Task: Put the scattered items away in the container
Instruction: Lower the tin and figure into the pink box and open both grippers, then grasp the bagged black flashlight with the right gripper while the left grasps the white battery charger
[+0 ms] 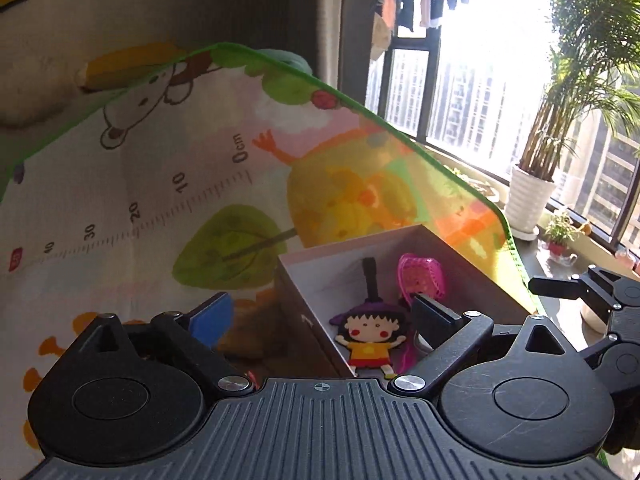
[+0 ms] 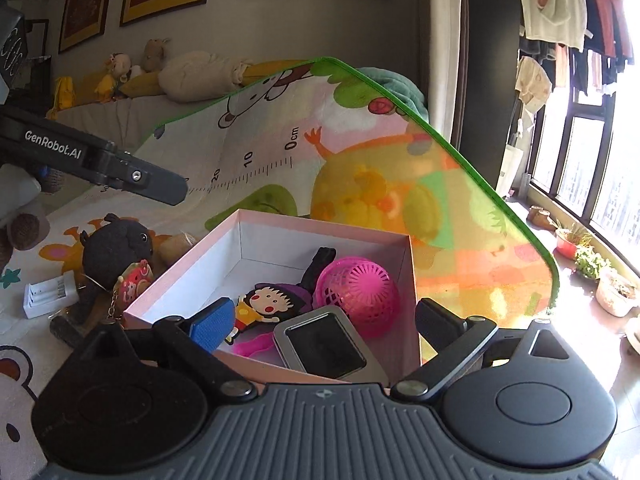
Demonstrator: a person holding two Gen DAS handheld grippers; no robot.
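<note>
A pink-rimmed cardboard box (image 2: 320,224) sits on the cartoon play mat. Inside lie a cartoon-girl tag (image 2: 264,300), a pink mesh ball (image 2: 360,288), a metal tin (image 2: 324,344) and a pink scoop (image 2: 256,346). My right gripper (image 2: 324,320) hangs open over the box's near edge with nothing between its pads. My left gripper (image 1: 324,316) is also open and empty, over the box's left wall (image 1: 304,304), with the tag (image 1: 368,340) and pink ball (image 1: 420,276) ahead of it. Left of the box on the mat lie a black plush toy (image 2: 116,248), a round keychain charm (image 2: 134,284) and a white battery charger (image 2: 48,294).
The far part of the play mat (image 2: 400,168) curls up like a wall behind the box. A tan ball (image 2: 176,246) rests against the box's left side. Stuffed toys (image 2: 160,64) line the back. Potted plants (image 1: 532,196) stand on the window sill at right.
</note>
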